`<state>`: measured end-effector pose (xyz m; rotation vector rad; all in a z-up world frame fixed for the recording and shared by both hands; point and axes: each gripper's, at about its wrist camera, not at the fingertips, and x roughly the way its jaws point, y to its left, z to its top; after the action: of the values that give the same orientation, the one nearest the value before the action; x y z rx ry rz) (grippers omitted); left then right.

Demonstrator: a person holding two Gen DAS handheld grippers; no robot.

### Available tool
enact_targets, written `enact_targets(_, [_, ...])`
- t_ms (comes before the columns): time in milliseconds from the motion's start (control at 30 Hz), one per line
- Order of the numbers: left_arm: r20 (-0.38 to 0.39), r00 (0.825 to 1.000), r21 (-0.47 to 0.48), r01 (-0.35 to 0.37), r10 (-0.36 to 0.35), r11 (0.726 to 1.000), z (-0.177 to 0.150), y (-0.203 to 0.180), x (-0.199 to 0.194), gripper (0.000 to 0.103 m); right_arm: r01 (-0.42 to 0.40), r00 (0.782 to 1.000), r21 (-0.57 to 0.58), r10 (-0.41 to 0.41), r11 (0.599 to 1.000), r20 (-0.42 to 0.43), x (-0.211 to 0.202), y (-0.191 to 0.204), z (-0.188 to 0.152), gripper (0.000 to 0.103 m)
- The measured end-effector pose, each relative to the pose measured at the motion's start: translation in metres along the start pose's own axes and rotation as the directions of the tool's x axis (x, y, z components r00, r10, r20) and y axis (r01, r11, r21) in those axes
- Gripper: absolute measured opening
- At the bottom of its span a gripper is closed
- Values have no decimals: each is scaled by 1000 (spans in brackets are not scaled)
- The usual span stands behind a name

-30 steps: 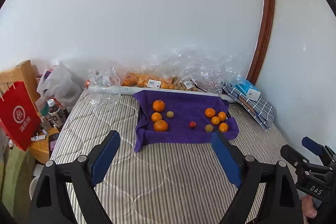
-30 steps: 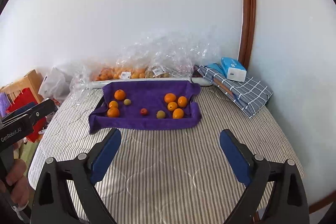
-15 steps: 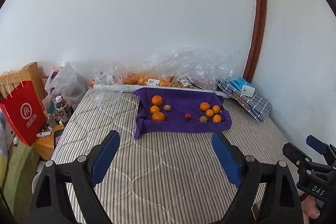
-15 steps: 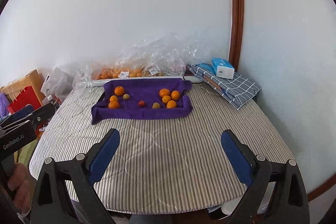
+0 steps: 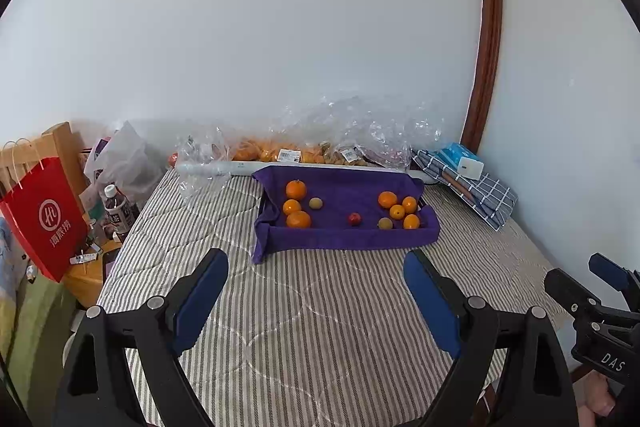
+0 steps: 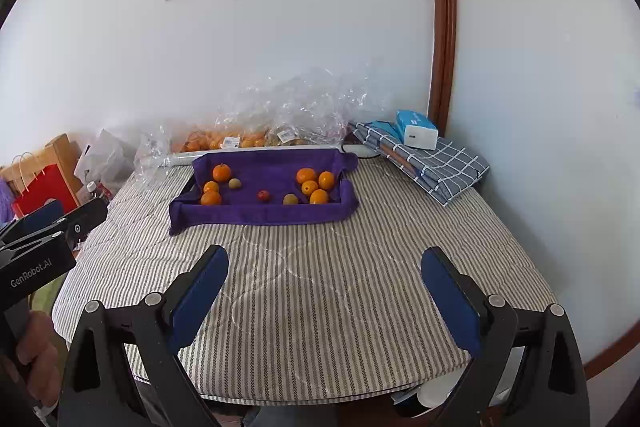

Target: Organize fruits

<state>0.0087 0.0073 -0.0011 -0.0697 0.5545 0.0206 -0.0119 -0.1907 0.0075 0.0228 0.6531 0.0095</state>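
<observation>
A tray lined with a purple towel [image 5: 348, 239] [image 6: 264, 217] sits at the far side of a striped table. On its left lie three oranges [image 5: 296, 189] [image 6: 221, 172] and a small green fruit [image 5: 315, 203]. A small red fruit [image 5: 354, 218] [image 6: 263, 195] lies in the middle. On the right lie several oranges [image 5: 387, 199] [image 6: 306, 175] and another green fruit [image 5: 385, 223] [image 6: 290, 199]. My left gripper [image 5: 316, 301] is open and empty, well short of the tray. My right gripper [image 6: 324, 297] is open and empty too, over the table's near part.
Clear plastic bags with more oranges [image 5: 256, 151] [image 6: 224, 141] line the wall behind the tray. A folded checked cloth with a blue box [image 5: 464, 167] [image 6: 418, 131] lies at the back right. A red paper bag [image 5: 44, 219] and bottles [image 5: 116, 211] stand left of the table.
Both grippers have pulled back from the tray and risen, so more of the striped table and its near edge shows. The fruits have not moved.
</observation>
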Motion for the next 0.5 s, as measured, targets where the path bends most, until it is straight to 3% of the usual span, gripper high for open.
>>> enact_targets(500, [6, 1000, 1, 1, -1, 1000, 0, -1, -3, 89, -3, 1000, 2, 3, 1000, 12, -5, 0, 0, 96])
